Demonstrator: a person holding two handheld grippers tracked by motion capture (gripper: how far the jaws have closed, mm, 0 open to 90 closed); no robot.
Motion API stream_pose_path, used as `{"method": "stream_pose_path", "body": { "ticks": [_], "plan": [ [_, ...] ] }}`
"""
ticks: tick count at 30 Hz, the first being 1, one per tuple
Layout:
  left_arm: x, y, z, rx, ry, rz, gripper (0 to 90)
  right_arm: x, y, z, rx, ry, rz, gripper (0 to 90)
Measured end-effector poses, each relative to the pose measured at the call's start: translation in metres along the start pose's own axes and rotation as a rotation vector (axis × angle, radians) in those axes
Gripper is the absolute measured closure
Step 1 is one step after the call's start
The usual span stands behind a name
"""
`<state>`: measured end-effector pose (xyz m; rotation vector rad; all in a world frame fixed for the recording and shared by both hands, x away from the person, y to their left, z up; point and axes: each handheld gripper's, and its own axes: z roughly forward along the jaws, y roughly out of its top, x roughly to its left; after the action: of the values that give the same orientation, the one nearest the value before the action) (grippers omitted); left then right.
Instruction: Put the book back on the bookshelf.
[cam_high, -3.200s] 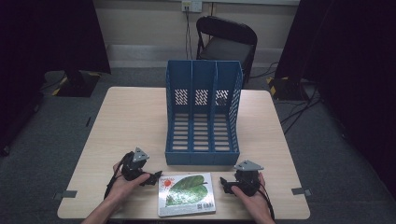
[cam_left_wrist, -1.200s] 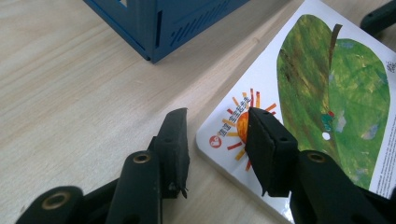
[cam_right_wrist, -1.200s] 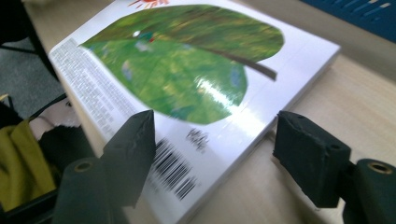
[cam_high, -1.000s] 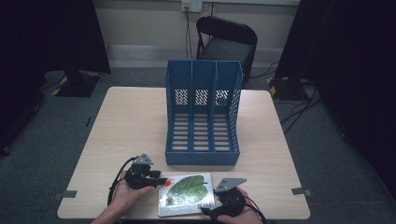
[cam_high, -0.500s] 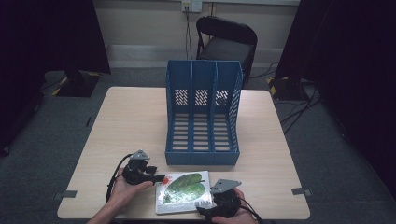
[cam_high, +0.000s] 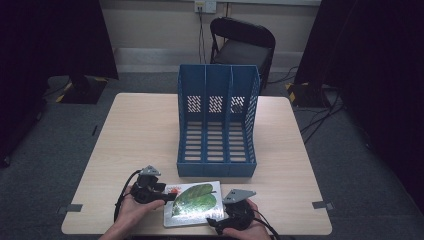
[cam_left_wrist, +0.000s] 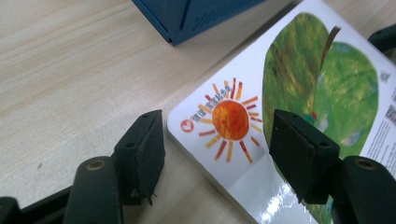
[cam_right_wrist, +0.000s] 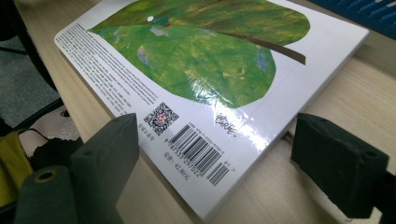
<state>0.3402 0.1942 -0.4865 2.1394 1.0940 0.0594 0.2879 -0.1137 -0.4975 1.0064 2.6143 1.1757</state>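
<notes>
A picture book (cam_high: 192, 202) with a green leaf and an orange sun on its cover lies flat near the table's front edge. My left gripper (cam_high: 167, 196) is at the book's left edge. Its jaws have just been opening, and the book's sun corner (cam_left_wrist: 299, 74) lies between them untouched; the left gripper (cam_left_wrist: 217, 126) has one jaw on the bare table and the other over the cover. My right gripper (cam_high: 212, 222) is at the front right corner. The right gripper (cam_right_wrist: 219, 128) is open, its jaws straddling the barcode corner of the book (cam_right_wrist: 201, 46) without pressing it.
A blue three-slot file holder (cam_high: 216, 125) stands just behind the book, open side facing me; its corner (cam_left_wrist: 187, 18) is close to the left gripper. The wooden table (cam_high: 140, 130) has bare room to the left and right. A black chair (cam_high: 242, 42) stands beyond the table.
The right gripper has moved from the book's right side round to its front right corner. The left gripper stays at the book's left edge.
</notes>
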Motion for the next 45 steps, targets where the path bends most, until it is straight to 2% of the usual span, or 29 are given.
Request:
{"method": "stream_pose_path", "body": {
  "ticks": [6, 13, 16, 19, 20, 21, 22, 24, 26, 30, 34, 35, 36, 37, 38, 45],
  "plan": [
    [0.003, 0.002, 0.004, -0.036, 0.009, 0.018, 43.8, 0.0, 0.0, -0.001, 0.012, 0.011, -0.001, 13.2],
    [0.004, 0.006, 0.011, -0.068, 0.0, 0.027, 46.5, 0.002, -0.001, -0.003, 0.025, 0.026, -0.001, 12.0],
    [0.005, 0.01, 0.014, -0.071, -0.002, 0.038, 47.4, 0.003, -0.002, -0.005, 0.036, 0.04, -0.003, 10.6],
    [0.007, 0.011, 0.013, -0.06, -0.014, 0.021, 49.2, 0.005, -0.003, -0.005, 0.04, 0.033, -0.013, 10.6],
    [0.008, 0.011, 0.012, -0.058, -0.013, 0.024, 49.2, 0.005, -0.003, -0.005, 0.04, 0.031, -0.019, 10.6],
    [0.009, 0.01, 0.01, -0.052, -0.025, 0.012, 48.4, 0.005, -0.003, -0.005, 0.042, 0.031, -0.022, 10.7],
    [0.01, 0.008, 0.008, -0.058, -0.037, -0.007, 46.0, 0.005, -0.003, -0.005, 0.042, 0.035, -0.023, 11.2],
    [0.01, 0.005, 0.002, -0.071, -0.04, -0.01, 36.9, 0.002, -0.003, -0.006, 0.037, 0.042, -0.016, 12.2],
    [0.009, 0.004, 0.001, -0.071, -0.04, -0.014, 33.4, 0.002, -0.003, -0.006, 0.037, 0.042, -0.016, 12.2],
    [0.006, 0.003, 0.007, -0.051, -0.065, -0.015, 33.0, 0.003, -0.003, -0.005, 0.032, 0.028, -0.027, 12.1],
    [0.006, 0.004, 0.006, -0.054, -0.056, -0.005, 33.2, 0.003, -0.003, -0.005, 0.032, 0.025, -0.031, 12.0],
    [0.007, 0.003, 0.005, -0.062, -0.061, -0.009, 36.9, 0.004, -0.003, -0.004, 0.033, 0.023, -0.035, 11.7],
    [0.009, 0.004, 0.002, -0.093, -0.073, -0.026, 37.7, 0.004, -0.003, -0.004, 0.033, 0.023, -0.036, 11.4],
    [0.009, 0.004, 0.002, -0.093, -0.073, -0.026, 37.8, 0.004, -0.003, -0.004, 0.033, 0.023, -0.036, 11.4],
    [0.009, 0.004, -0.001, -0.116, -0.082, -0.026, 37.8, 0.004, -0.003, -0.004, 0.032, 0.023, -0.04, 10.8],
    [0.01, 0.006, -0.007, -0.149, -0.099, -0.021, 38.0, 0.005, -0.003, -0.003, 0.038, 0.02, -0.058, 8.9]
  ]
}}
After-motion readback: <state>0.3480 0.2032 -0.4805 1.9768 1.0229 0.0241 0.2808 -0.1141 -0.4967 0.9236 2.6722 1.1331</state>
